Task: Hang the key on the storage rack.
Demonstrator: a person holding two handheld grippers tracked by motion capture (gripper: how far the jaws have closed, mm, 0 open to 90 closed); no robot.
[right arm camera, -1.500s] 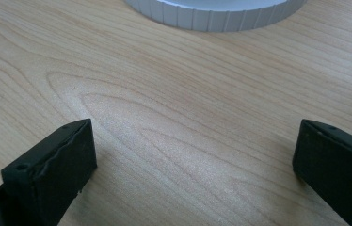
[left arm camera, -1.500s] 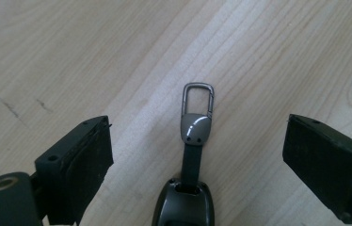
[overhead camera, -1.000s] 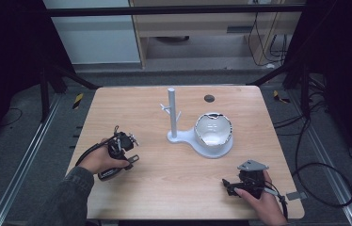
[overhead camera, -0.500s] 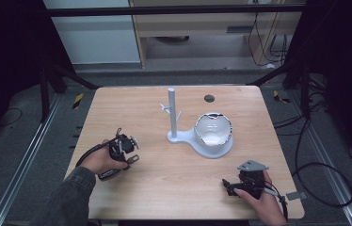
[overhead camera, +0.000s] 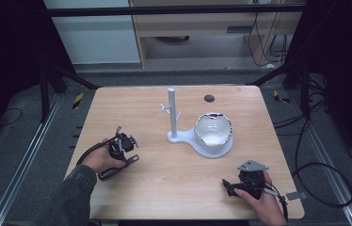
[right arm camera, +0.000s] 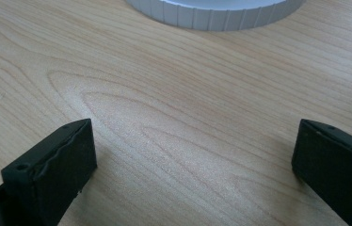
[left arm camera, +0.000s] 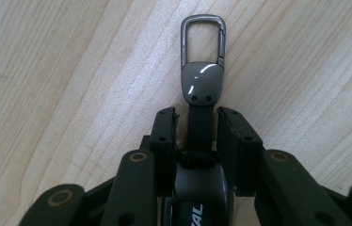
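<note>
Key fob [left arm camera: 201, 136]: lies flat on the wooden table [overhead camera: 164, 188] at its left side, carabiner clip pointing away from the jaws, strap between them.
Left gripper [left arm camera: 197, 127]: jaws have just been closing on the strap, narrow gaps remaining; likely lined up for a lift.
Right gripper [right arm camera: 193, 160]: spread wide, nothing held, resting near the white hook stand [overhead camera: 201, 136], probably its destination.

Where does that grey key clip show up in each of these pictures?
High view: lower left, the key clip lies by the left hand.
Left gripper view: centre, the key clip, its strap between the jaws, which have just been closing.
Right gripper view: the white stand base at the top edge.
Shared landmark: the wooden table.
</note>
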